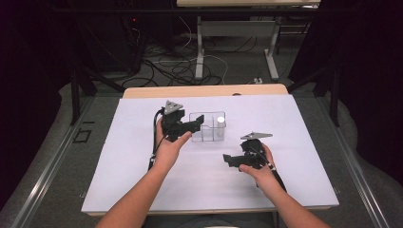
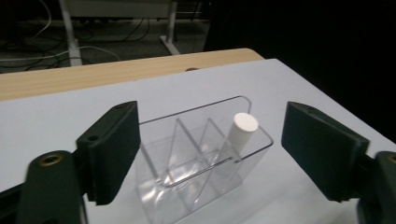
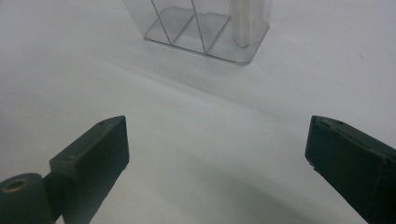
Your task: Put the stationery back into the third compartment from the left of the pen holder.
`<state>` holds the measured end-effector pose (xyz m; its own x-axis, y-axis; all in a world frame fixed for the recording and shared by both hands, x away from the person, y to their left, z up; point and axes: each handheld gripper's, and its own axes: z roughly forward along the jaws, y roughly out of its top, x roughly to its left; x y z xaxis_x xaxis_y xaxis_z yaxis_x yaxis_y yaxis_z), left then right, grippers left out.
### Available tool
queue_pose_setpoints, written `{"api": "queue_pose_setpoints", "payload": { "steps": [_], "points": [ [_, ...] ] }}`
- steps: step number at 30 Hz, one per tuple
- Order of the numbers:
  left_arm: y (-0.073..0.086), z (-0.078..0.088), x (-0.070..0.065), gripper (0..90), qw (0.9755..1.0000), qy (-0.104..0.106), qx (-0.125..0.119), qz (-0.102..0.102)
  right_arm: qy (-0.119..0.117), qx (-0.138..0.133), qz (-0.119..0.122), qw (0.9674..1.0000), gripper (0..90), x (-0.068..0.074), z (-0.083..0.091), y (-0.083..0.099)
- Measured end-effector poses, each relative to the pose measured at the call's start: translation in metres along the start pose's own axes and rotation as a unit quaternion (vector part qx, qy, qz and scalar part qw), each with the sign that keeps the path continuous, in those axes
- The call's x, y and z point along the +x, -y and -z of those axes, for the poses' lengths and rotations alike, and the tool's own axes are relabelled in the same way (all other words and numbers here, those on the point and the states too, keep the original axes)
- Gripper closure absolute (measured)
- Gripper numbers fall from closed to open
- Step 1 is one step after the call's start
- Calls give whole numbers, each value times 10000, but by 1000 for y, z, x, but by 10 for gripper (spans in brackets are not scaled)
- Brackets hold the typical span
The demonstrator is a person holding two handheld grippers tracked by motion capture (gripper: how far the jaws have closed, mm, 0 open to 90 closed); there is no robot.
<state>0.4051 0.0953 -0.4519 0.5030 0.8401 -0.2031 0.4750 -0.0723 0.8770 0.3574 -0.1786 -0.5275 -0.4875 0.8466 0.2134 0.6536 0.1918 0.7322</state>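
Left gripper (image 1: 198, 122), frame centre: jaws wide apart, nothing between the pads, tips at the left rim of the clear divided box (image 1: 209, 135). White cylinder (image 1: 220, 120) stands upright in its rightmost compartment. Right gripper (image 1: 228, 159), lower right: jaws spread, empty, over the white table sheet (image 1: 119, 175).

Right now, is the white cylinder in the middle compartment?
No, the cylinder stands in an end compartment of the clear box.
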Motion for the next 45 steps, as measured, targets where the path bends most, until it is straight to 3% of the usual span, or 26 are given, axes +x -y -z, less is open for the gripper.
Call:
{"api": "queue_pose_setpoints", "payload": {
  "steps": [2,7,16,26,31,37,45],
  "points": [
    [3,5,6,156,9999,-97,82,62,19,3,-16,10000,55,0,0,0],
    [13,15,19,76,9995,-97,200,211,33,-2,-3,10000,55,-1,-1,0],
    [23,33,38,2,9988,-190,183,409,79,-29,-99,9999,55,-4,2,-1],
    [34,52,46,2,9991,-192,163,330,120,-63,-75,9999,55,-8,3,-1],
    [42,61,51,2,9990,-193,139,387,154,-77,-103,9998,55,-9,4,-2],
    [55,68,59,2,9985,-325,306,311,189,-81,-71,9998,55,-9,4,-2],
    [72,79,72,2,9974,-396,407,432,214,-72,-113,9997,55,-11,6,-2]
  ]
}}
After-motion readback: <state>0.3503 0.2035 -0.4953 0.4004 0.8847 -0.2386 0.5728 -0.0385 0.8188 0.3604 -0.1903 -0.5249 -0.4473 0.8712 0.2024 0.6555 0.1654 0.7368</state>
